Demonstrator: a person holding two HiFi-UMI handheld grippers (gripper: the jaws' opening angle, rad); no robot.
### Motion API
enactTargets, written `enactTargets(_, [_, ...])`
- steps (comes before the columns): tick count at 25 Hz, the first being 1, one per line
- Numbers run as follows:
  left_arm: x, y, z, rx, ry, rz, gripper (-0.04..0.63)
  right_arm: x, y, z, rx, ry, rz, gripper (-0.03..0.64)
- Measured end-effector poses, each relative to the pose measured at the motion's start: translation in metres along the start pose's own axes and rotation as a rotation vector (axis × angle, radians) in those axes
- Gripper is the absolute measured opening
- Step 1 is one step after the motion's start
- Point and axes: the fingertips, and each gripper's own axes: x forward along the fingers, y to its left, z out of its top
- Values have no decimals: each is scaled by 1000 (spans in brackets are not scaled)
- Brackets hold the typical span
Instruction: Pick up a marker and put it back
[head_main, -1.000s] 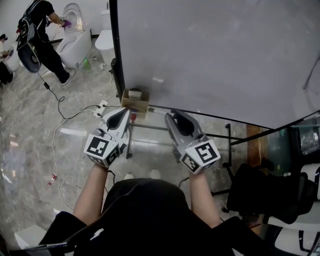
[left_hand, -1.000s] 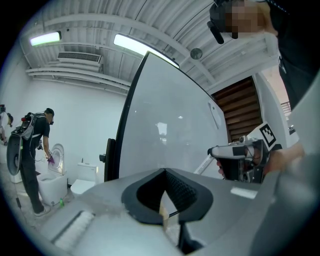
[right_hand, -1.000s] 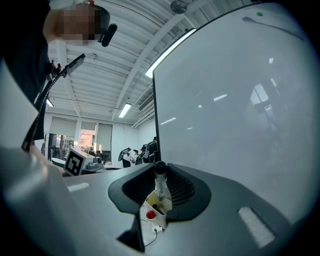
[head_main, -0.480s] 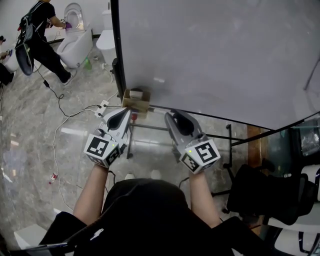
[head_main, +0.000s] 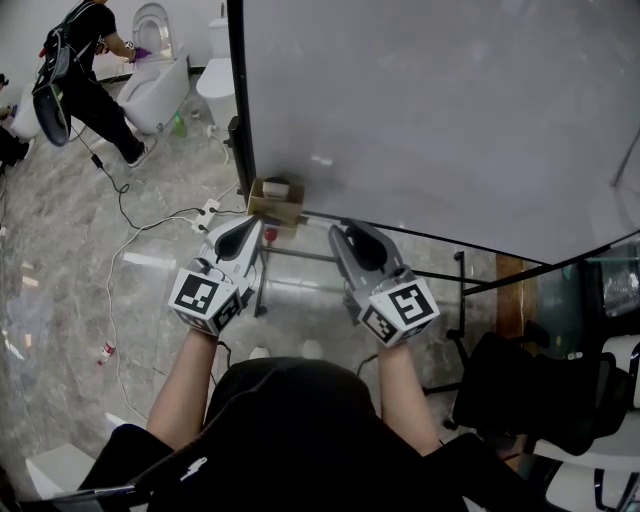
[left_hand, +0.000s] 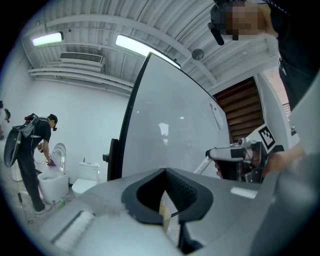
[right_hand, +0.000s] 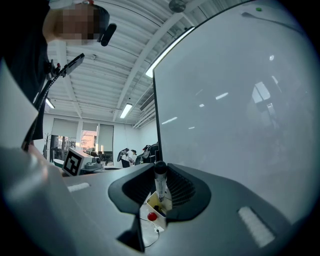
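standing at the whiteboard (head_main: 430, 110), the person holds both grippers level, just under its lower edge. the right gripper (head_main: 345, 232) pinches a marker (right_hand: 160, 180) at its jaw tips, the pen upright across them, which i'd guess keeps it from rolling. a small cardboard box (head_main: 272, 203) sits at the board's lower corner, just ahead of the grippers. it's likely the marker's home, so the return looks close. the left gripper (head_main: 252, 222) is closed on nothing, parked beside the box out of the way.

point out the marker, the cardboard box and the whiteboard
marker (right_hand: 160, 181), right gripper view, on its barrel
cardboard box (head_main: 275, 212), head view, on its front wall
whiteboard (head_main: 430, 110), head view, on its bare face
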Motion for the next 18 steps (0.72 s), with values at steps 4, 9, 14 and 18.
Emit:
enactTargets(4, [-1,3,3,-13,-12,25,6,5,0,-1,2,3,13,81])
enactTargets(9, [-4,10,1,5,4,26,6,15,1,-2,3,8,37,81])
enactTargets(14, [-11,18,7,-28,-22,83,6,26,5,-6,3,19,66,81])
enactTargets(18, [-17,25,8,-29,-29,113,6,35,7,-10,8,31,89,81])
